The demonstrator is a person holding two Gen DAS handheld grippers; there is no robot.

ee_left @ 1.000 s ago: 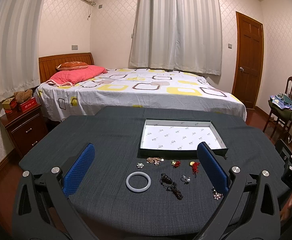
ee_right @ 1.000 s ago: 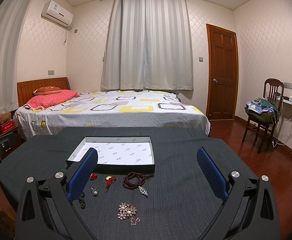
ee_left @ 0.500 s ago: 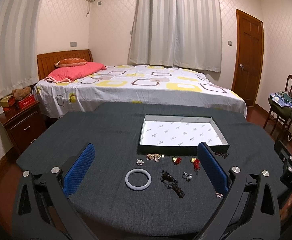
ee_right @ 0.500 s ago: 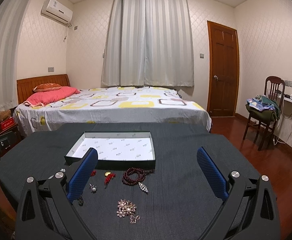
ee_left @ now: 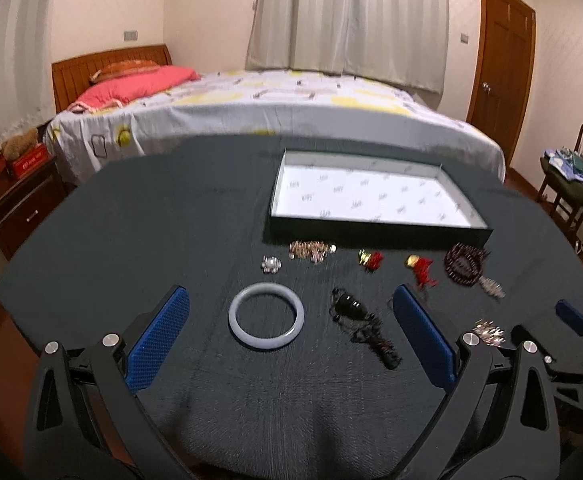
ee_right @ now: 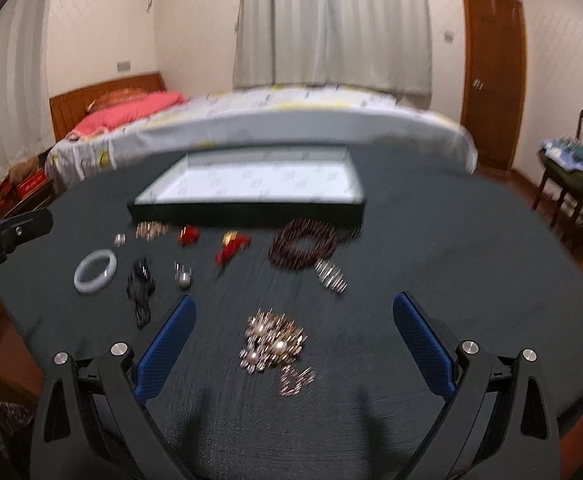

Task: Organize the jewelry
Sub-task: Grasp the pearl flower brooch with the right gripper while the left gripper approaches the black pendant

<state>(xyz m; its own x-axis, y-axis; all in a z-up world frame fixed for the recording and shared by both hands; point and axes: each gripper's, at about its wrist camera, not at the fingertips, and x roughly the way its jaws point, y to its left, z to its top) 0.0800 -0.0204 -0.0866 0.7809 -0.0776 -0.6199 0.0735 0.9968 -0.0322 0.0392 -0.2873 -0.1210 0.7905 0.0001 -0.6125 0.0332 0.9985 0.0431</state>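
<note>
The left hand-held gripper [ee_left: 291,334] hangs over the near part of the round table covered in dark grey cloth [ee_left: 171,220], its blue-padded fingers spread wide and holding nothing. Between them lie the pale jade-like bangle [ee_left: 266,321] and, just right of it, a black beaded pendant with a tassel [ee_left: 361,326]. The right hand-held gripper [ee_right: 293,334] is likewise wide apart and empty, with a cluster of pearl-and-gold brooches [ee_right: 273,344] lying on the cloth between its fingers.

Farther back stands the shallow dark rectangular box with a white printed lining [ee_left: 371,224], nothing inside it. In a row before its near wall sit a small silver charm [ee_left: 270,265], a gold-toned chain piece [ee_left: 311,250], two red tassel ornaments [ee_left: 371,259] [ee_left: 421,270], a coil of dark red prayer beads [ee_left: 461,266] and a silver hair clip [ee_left: 491,289]. These small pieces lie between the grippers and the box. The right view is motion-blurred.

Beyond the table are a bed with a patterned sheet [ee_left: 291,108] and a wooden chair piled with clothes [ee_left: 571,176].
</note>
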